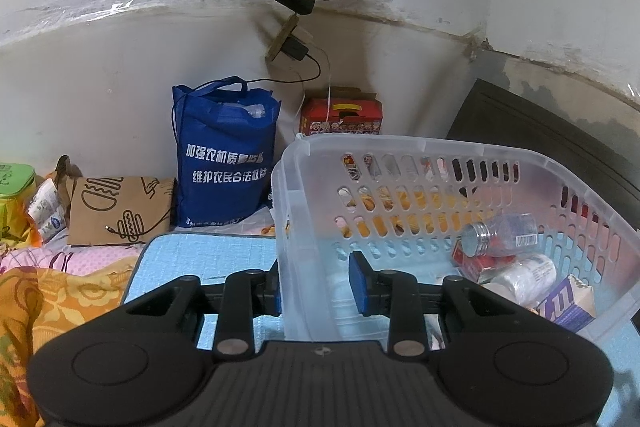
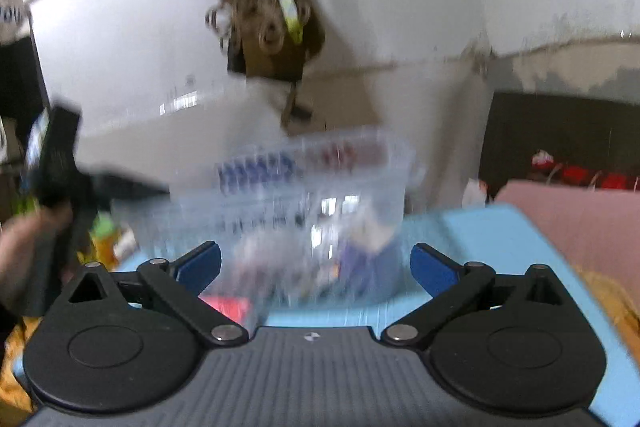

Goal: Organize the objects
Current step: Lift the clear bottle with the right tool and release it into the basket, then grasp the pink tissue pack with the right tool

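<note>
Loosely straddled basket (image 1: pixel 404 147) wall with left gripper (image 1: pixel 318 281) fingers, not pinching; bottle (image 1: pixel 502 233), carton (image 1: pixel 566 303) inside; right gripper (image 2: pixel 316 265) spread.

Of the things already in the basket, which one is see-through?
The plastic bottle, lying on its side against the far perforated wall of the basket, silver cap pointing left. The white wrapped roll and purple carton nearer the camera are opaque.

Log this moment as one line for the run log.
left gripper: fingers straddle basket wall, not shut | right gripper: open, empty | basket: holds bottle, cartons | right view: blurred
</note>
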Demonstrator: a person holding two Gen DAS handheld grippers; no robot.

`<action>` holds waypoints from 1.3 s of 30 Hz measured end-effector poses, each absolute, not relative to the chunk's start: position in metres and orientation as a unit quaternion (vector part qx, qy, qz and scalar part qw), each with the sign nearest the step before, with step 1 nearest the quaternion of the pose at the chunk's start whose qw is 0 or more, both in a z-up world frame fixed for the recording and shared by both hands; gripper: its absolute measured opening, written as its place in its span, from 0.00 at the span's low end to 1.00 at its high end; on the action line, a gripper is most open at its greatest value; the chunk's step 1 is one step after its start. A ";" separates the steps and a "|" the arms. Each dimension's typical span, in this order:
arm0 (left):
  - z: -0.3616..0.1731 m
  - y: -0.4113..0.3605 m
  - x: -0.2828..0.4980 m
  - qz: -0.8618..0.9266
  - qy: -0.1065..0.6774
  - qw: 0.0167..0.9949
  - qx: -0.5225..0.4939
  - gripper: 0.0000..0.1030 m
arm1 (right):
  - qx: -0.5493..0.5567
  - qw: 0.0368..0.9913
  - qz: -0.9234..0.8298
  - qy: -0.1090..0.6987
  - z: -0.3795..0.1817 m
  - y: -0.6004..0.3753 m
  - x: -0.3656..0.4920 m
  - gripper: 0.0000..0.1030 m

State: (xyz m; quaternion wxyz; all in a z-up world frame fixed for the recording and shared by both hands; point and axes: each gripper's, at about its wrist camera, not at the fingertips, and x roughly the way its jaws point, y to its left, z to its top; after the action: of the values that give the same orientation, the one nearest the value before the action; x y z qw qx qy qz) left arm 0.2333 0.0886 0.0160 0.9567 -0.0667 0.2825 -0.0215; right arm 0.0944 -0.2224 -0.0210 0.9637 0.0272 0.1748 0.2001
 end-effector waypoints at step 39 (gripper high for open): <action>0.016 0.088 0.236 -0.023 0.281 0.957 -0.069 0.34 | -0.041 0.921 0.261 0.287 -0.063 -0.129 0.102 0.79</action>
State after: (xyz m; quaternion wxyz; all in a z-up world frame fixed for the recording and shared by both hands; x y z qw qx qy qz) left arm 0.2364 0.0884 0.0156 0.9570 -0.0692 0.2808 -0.0230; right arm 0.1024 -0.1286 -0.0628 0.9209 -0.0413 0.2871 0.2605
